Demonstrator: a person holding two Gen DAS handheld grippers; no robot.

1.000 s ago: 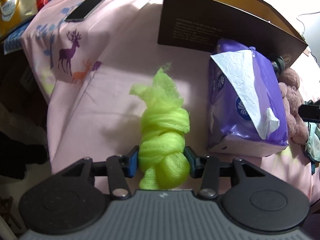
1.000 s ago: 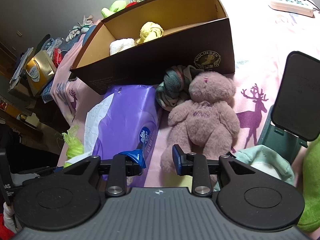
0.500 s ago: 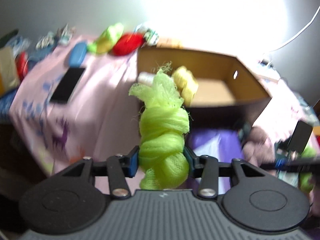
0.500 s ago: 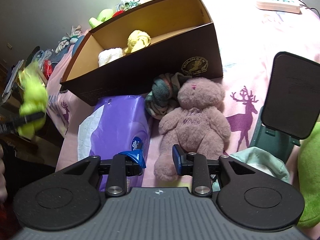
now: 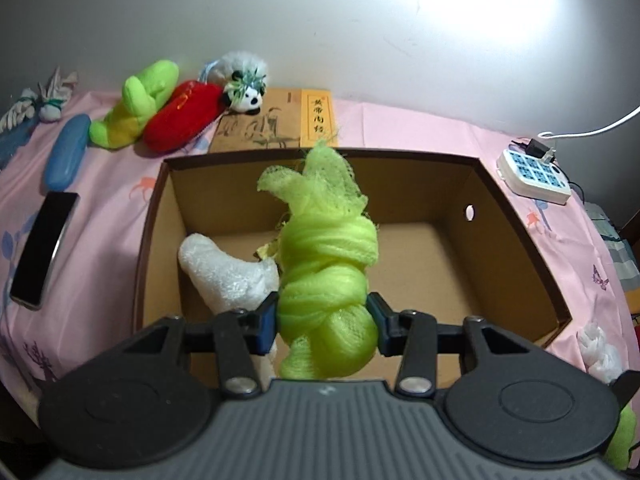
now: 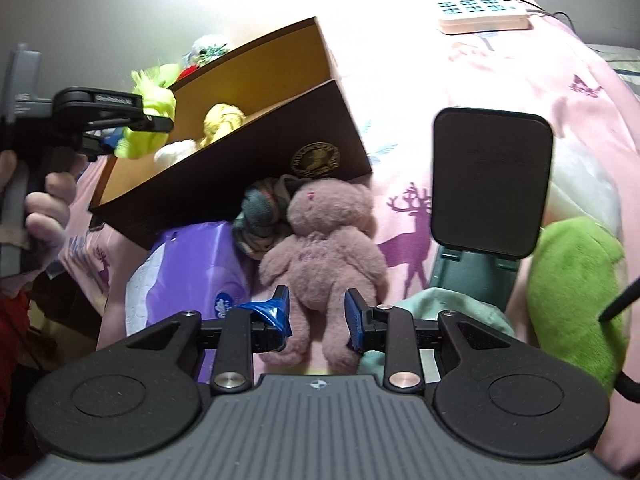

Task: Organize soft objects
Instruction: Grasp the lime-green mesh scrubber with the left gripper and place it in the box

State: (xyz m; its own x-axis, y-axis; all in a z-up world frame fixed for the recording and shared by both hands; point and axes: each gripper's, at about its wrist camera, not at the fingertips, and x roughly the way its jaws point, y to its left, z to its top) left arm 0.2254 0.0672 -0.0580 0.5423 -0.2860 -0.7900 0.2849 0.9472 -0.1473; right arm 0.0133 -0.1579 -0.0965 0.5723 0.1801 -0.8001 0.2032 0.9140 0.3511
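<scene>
Here the left gripper [image 5: 322, 322], fingers clamped on the green mesh bundle [image 5: 326, 276], hangs over the open box [image 5: 520, 240]; the right gripper [image 6: 316, 312], fingers apart, straddles the pink bear [image 6: 320, 248].

L tongs [image 5: 322, 322] clamped shut, raised; R tongs [image 6: 317, 312] parted, apparently low.

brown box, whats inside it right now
Inside the brown box: a white plush by the left wall and a yellow soft item beside it. The held green mesh bundle and left gripper hide the near floor.
</scene>
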